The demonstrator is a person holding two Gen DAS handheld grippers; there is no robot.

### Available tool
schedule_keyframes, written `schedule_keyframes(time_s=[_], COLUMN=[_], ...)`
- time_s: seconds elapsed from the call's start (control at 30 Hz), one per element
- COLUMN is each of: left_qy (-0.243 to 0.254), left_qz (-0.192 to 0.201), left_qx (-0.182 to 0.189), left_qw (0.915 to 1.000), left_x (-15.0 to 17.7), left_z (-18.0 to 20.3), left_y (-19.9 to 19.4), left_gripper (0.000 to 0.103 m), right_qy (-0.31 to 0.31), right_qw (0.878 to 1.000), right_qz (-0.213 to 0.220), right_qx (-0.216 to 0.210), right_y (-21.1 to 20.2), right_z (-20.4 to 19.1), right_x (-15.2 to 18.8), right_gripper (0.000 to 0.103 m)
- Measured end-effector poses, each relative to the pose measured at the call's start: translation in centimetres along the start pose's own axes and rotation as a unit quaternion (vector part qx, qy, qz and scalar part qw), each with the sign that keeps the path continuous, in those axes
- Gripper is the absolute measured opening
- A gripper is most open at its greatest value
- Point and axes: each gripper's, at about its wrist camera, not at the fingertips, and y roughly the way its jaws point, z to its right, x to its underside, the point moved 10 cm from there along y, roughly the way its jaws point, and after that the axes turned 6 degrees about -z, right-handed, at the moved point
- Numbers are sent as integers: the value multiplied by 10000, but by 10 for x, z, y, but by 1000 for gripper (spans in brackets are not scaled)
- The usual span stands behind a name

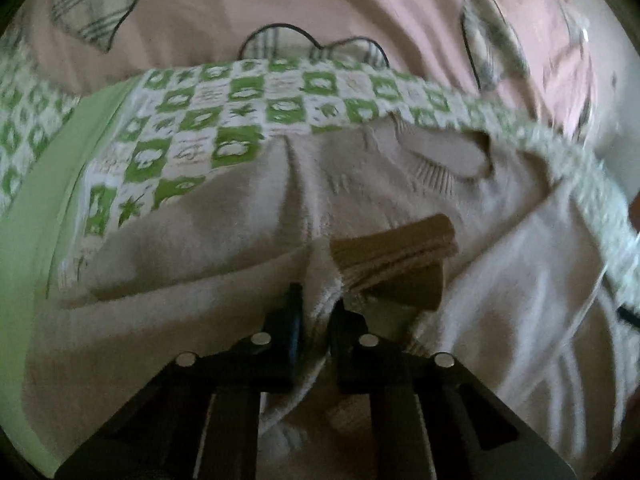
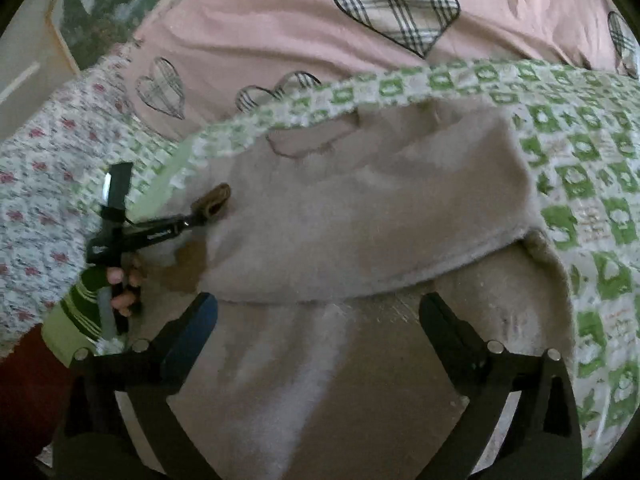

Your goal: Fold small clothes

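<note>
The beige knit sweater (image 2: 360, 208) lies on the green-and-white checked blanket (image 2: 580, 184) spread over a bed, with the pink heart-print bedding (image 2: 280, 28) beyond it. Judged from the right wrist view, folding is under way but not finished: one side of the garment appears turned over the body, giving a rounded folded edge that crosses the view just ahead of the right tongs (image 2: 318, 306), while the lower portion lies unfolded beneath them. The left tongs (image 1: 316, 300) are clenched on a ridge of the sweater's fabric; directly ahead of their tips sits a darker brown ribbed band (image 1: 396, 256), probably a sleeve cuff, which suggests a sleeve fold is the step in hand. In the right wrist view these left tongs (image 2: 200, 213) appear at the sweater's far left edge, gripping that brown piece, with the person's hand (image 2: 124, 288) on the handle. The right tongs are released, jaws spread wide above the garment and grasping nothing. Remaining work, as an estimate: lay the held sleeve across the body, then fold the lower portion up. The neckline (image 1: 444, 152) is visible but blurred. The second sleeve cannot be located. Whether the brown band is a cuff or a hem trim cannot be confirmed. The lower hem is cut off behind the tongs in both views.
</note>
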Motion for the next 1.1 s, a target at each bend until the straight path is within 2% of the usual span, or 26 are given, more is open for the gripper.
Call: schedule_keyframes(time_s=[0.1, 0.23, 0.43, 0.63, 0.8, 0.93, 0.97, 1.03, 1.1], left_qy=[-354, -445, -279, -44, 95, 306, 320, 312, 316], left_qz=[234, 496, 741, 699, 503, 126, -15, -88, -47], left_qx=[407, 773, 1440, 1960, 2039, 1851, 1832, 1850, 1876], left_qw=[9983, 9948, 9864, 9781, 9777, 9822, 9826, 9822, 9817], left_x=[1, 0, -10, -15, -9, 7, 14, 22, 31], left_z=[7, 36, 120, 201, 242, 254, 255, 252, 245], left_y=[-26, -58, -81, -66, -31, 7, 13, 13, 3], left_gripper=[9, 9, 9, 9, 10, 24, 30, 39, 52], right_qy=[-109, -34, 347, 838, 1095, 1212, 1236, 1241, 1227], right_qw=[9999, 9999, 9994, 9962, 9932, 9918, 9916, 9915, 9917], right_qz=[-102, -165, -9, 216, 357, 365, 363, 375, 389], right_qx=[-17, -25, -50, 63, 160, 172, 154, 117, 75], right_y=[6, 9, -5, -29, -45, -48, -48, -49, -49], right_z=[-6, -7, 11, 46, 70, 79, 80, 79, 76], right_x=[1, 5, 7, 4, 4, 5, 5, 3, 1], right_gripper=[101, 101, 101, 101, 101, 101, 101, 101, 101])
